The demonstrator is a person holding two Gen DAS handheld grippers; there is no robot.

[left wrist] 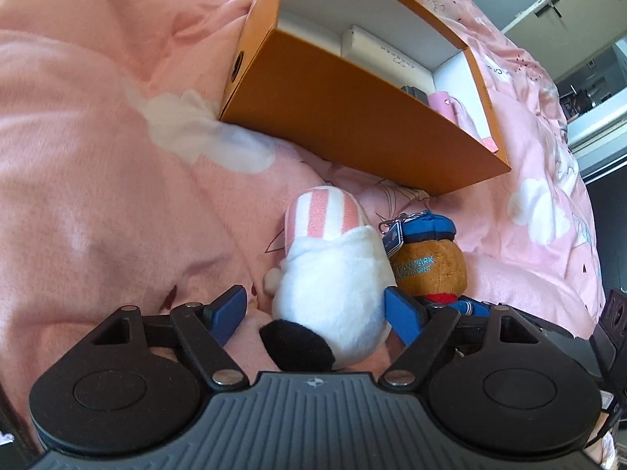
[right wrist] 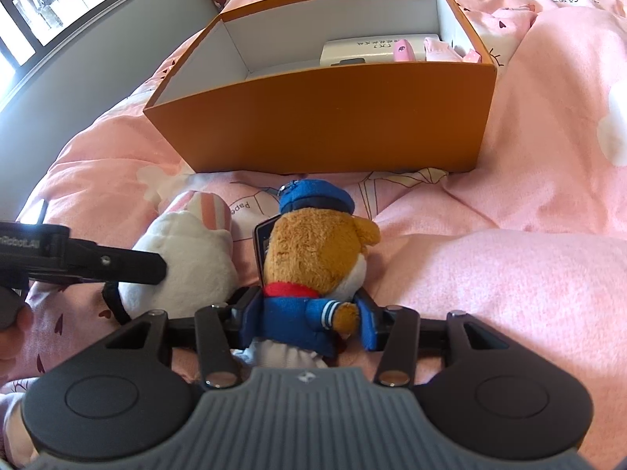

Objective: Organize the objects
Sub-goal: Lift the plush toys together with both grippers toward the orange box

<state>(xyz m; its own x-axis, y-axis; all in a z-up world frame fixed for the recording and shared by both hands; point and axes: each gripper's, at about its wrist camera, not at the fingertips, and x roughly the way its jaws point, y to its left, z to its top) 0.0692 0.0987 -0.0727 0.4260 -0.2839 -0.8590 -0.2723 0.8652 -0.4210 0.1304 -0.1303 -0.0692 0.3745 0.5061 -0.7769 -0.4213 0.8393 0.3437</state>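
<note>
Left gripper (left wrist: pixel 315 307) stands wide, its blue pads on either side of the white plush (left wrist: pixel 333 293) at lower centre, with no visible squeeze. Right gripper (right wrist: pixel 305 323) is closed on the blue jacket of the brown plush (right wrist: pixel 313 274), which lies low in its frame, just beside the white one on the pink bedding (right wrist: pixel 529 235). Current step, as judged: securing both toys for transfer. Next move calls for closing the left pads, then lifting clear of the orange box (right wrist: pixel 333 125) wall (upper centre). Box contents: a white carton (right wrist: pixel 352 49), pink items and a small dark object at one end; the remainder is free.
</note>
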